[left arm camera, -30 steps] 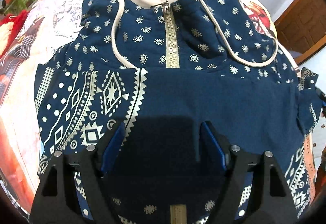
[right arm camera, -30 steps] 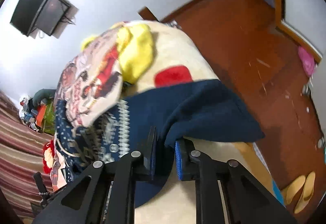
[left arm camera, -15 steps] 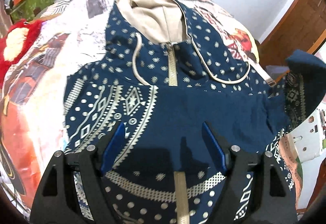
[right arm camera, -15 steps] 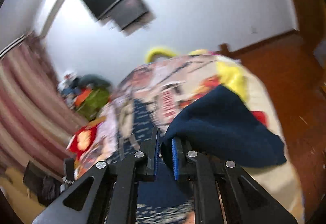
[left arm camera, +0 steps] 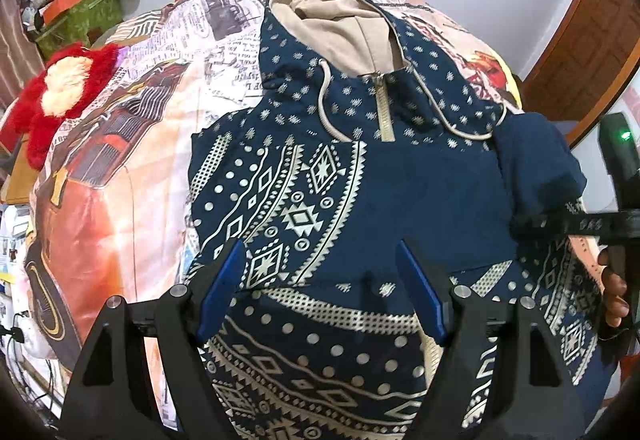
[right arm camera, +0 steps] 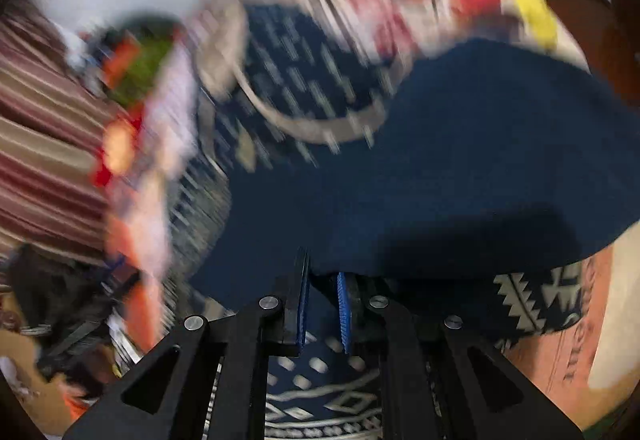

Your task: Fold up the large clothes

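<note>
A navy hoodie [left arm camera: 360,176] with cream patterns, a beige-lined hood and a half zip lies face up on the bed. One sleeve lies folded across its chest. My left gripper [left arm camera: 320,280] is open and empty, hovering above the hoodie's lower front. My right gripper [right arm camera: 322,280] is shut on the hoodie's other sleeve [right arm camera: 460,168] and holds it lifted over the body. That sleeve and gripper show at the right in the left wrist view [left arm camera: 536,160]. The right wrist view is motion-blurred.
The bed has a printed bedspread [left arm camera: 120,168]. A red and cream plush toy [left arm camera: 60,92] lies at its left edge. A green box with clutter [left arm camera: 76,12] stands at the far left. A wooden door frame [left arm camera: 592,40] is at the right.
My right gripper swung the sleeve up from the bed's edge and inward over the hoodie. My left gripper pulled back and up, so more of the hoodie shows.
</note>
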A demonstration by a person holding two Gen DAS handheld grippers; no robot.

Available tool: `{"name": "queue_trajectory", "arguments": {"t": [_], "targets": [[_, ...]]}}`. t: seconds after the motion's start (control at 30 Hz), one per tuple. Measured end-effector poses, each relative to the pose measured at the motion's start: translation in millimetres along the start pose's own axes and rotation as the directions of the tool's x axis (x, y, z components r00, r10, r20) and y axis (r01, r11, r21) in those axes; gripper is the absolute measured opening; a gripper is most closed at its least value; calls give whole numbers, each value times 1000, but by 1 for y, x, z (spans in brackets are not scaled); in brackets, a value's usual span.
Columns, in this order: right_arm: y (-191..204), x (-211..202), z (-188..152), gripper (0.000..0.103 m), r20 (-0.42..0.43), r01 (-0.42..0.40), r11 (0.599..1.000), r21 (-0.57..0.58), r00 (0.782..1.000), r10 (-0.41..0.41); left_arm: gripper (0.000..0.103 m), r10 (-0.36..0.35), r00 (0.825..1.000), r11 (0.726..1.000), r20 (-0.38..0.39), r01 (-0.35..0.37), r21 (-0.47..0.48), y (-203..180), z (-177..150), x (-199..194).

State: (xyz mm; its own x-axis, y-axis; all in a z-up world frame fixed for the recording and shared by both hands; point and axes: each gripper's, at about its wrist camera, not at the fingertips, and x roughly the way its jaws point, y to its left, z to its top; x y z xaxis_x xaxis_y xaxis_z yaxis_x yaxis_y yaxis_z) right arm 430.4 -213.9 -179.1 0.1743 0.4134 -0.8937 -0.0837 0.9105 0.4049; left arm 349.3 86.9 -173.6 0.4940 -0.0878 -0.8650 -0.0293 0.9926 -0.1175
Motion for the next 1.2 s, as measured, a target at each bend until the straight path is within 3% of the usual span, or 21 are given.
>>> {"name": "queue_trajectory", "arguments": {"t": [0.03, 0.17, 0.33, 0.6, 0.77, 0.93, 1.07, 1.13, 1.2], "targets": [[-1, 11, -2, 9, -53, 27, 1000, -11, 998, -28, 77, 4, 1000, 1000, -2, -4, 6, -1, -1, 0], [-1, 11, -8, 10, -56, 54, 996, -72, 997, -59, 77, -3, 1000, 1000, 0, 3, 29, -12, 1, -3], [-5, -11, -18, 10, -85, 10, 994, -107, 996, -19, 77, -47, 998, 994, 33, 43, 101, -46, 16, -16], [-36, -74, -41, 10, 26, -36, 994, -99, 999, 39, 77, -136, 991, 958, 6, 130, 254, -142, 48, -8], [-85, -127, -54, 10, 169, 29, 999, -27, 985, -24, 77, -172, 985, 900, -27, 168, 403, -220, 56, 9], [-138, -171, -67, 10, 296, 131, 987, 89, 943, -152, 77, -180, 978, 835, -103, 207, 511, -296, 55, 46], [-174, -191, -77, 10, 335, 156, 973, 170, 919, -206, 77, -172, 972, 797, -162, 234, 557, -341, 49, 77], [-184, -193, -83, 10, 341, 173, 967, 188, 912, -230, 76, -132, 983, 768, -131, 185, 613, -360, 42, 88], [-190, -190, -87, 10, 331, 169, 966, 198, 916, -228, 66, -112, 989, 736, -96, 147, 661, -371, 36, 94]]}}
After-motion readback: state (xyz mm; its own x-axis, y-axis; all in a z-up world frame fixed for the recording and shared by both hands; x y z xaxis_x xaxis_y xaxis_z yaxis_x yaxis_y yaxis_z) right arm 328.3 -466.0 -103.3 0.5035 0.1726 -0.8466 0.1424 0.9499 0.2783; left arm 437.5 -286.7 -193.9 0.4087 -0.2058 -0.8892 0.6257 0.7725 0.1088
